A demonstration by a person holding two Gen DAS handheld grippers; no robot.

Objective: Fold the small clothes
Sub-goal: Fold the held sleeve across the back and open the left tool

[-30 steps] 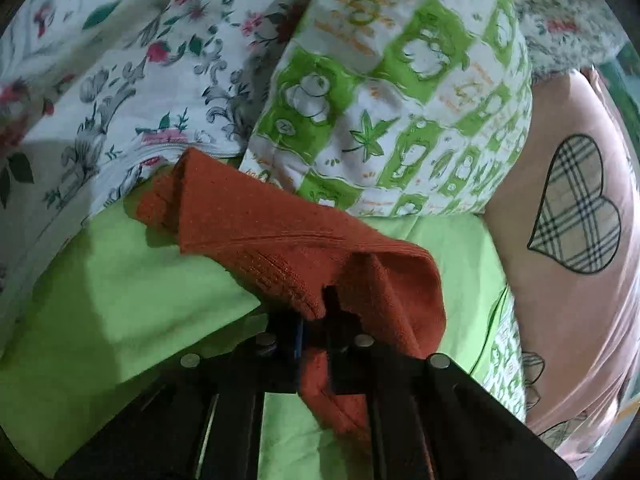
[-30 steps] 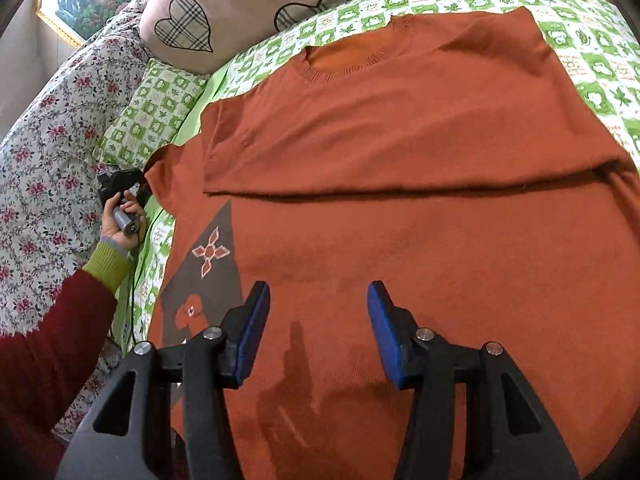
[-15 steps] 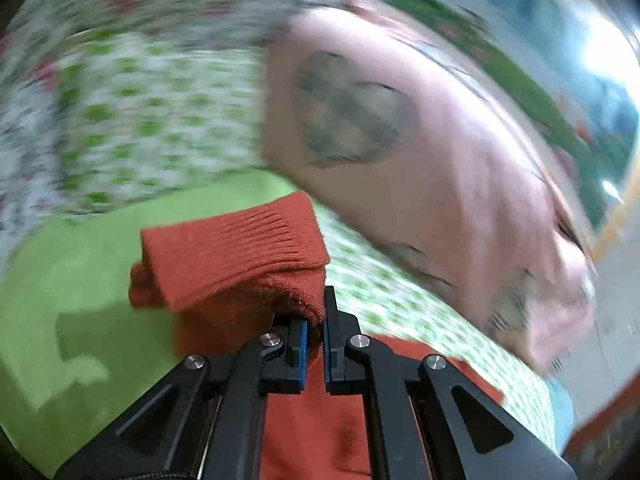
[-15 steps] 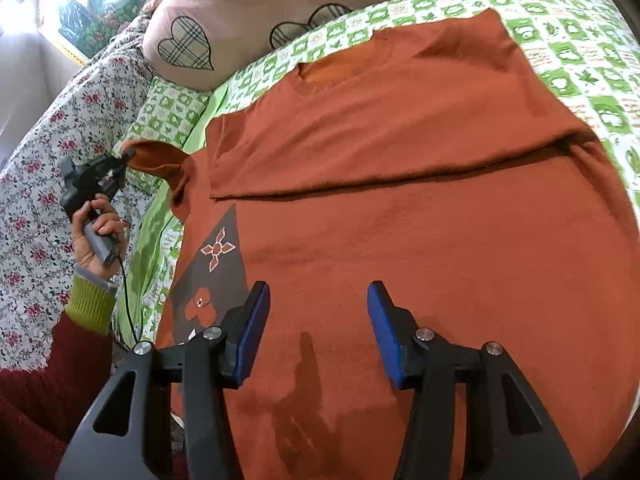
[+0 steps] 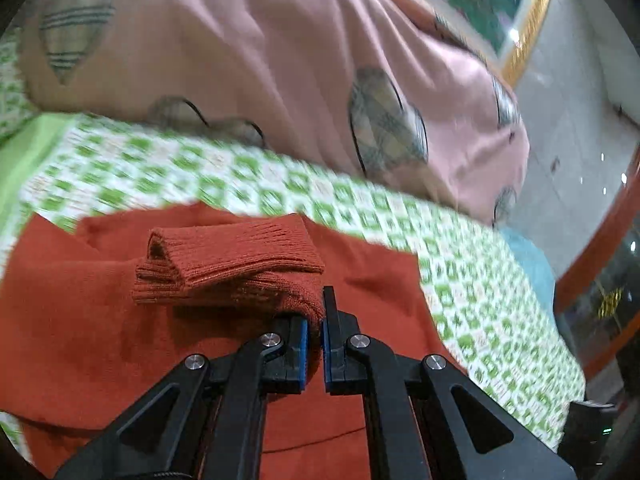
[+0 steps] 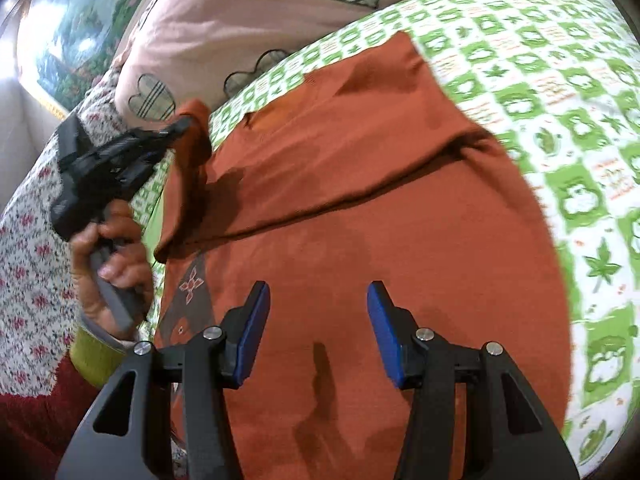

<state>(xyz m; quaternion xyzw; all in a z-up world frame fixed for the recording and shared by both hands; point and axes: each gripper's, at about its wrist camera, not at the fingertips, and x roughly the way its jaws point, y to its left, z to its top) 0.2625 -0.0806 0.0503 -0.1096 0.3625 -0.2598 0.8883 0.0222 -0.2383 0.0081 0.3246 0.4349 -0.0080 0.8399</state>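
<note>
Sweater (image 6: 360, 240) lying on bed (image 6: 580, 128), one sleeve already folded across chest. I am carrying other cuff (image 5: 236, 264), left gripper (image 5: 314, 344) clamping it. Right gripper (image 6: 316, 332) hanging over hem, jaws apart, gripping nothing. Second sleeve, body folds remaining.

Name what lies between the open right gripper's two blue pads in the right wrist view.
Only flat sweater fabric below the right gripper; nothing is gripped.
</note>
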